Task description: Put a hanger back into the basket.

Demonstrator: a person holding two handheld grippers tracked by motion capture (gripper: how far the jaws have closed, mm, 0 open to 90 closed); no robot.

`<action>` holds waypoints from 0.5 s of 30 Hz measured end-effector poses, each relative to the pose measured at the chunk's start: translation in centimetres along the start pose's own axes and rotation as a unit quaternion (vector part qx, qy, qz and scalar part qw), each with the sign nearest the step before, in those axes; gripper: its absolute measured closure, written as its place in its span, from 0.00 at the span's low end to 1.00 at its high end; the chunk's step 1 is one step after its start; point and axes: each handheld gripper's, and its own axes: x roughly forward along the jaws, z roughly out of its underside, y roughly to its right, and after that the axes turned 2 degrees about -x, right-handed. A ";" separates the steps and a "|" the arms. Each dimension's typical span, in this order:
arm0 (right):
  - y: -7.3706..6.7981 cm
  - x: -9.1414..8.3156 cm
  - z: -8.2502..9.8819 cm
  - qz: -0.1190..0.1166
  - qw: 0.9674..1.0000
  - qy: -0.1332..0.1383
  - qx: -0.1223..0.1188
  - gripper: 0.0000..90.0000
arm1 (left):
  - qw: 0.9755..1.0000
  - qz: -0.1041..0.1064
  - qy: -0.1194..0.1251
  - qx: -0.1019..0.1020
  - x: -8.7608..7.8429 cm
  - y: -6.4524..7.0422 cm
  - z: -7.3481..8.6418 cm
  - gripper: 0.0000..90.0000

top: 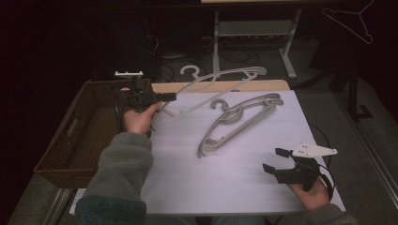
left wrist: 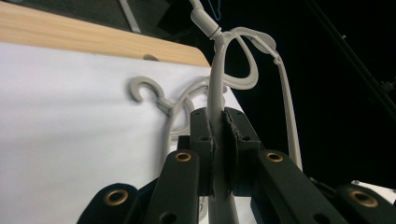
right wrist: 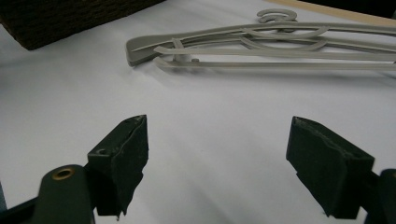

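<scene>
- Grey plastic is what the held hanger [top: 213, 86] is made of; it is seen in the upper middle of the high view, lifted off the worktop [top: 234, 183] and slanting from its clamped lower end up to its hook at the far edge.
- The left hand-held gripper [top: 171, 97] is clamped on one thin bar of that hanger; in the left gripper view the pads [left wrist: 229, 140] are pressed together on the bar [left wrist: 215, 107].
- The right hand-held gripper [top: 274, 160] is held with its jaws wide apart at the lower right of the high view, above bare white worktop, with nothing between them.
- Two or more further hangers [top: 237, 123] are left lying in a heap at the centre of the worktop; how many cannot be told.
- A wicker basket [top: 61, 140] is seen at the left edge, just beside the left hand.
- Risk, as judged: the hanger is gripped near one end only, so it could swing or pivot in the pads and slip out.
- Risk, as judged: its long free end could be caught on the basket rim, or on the heap, if it is swept low.
</scene>
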 end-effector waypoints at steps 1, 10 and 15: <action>0.0 0.0 0.0 0.000 1.000 0.000 0.000 0.22 | 1.000 0.000 0.000 -0.001 -0.5 -0.1 -0.1 0.92; 0.1 0.0 0.1 0.003 1.000 -0.001 0.004 0.22 | 1.000 -0.015 0.021 -0.008 -5.8 -1.6 -0.9 0.92; 0.1 0.1 0.1 0.005 1.000 -0.004 0.005 0.22 | 0.999 -0.027 0.038 -0.013 -9.6 -3.0 -0.9 0.92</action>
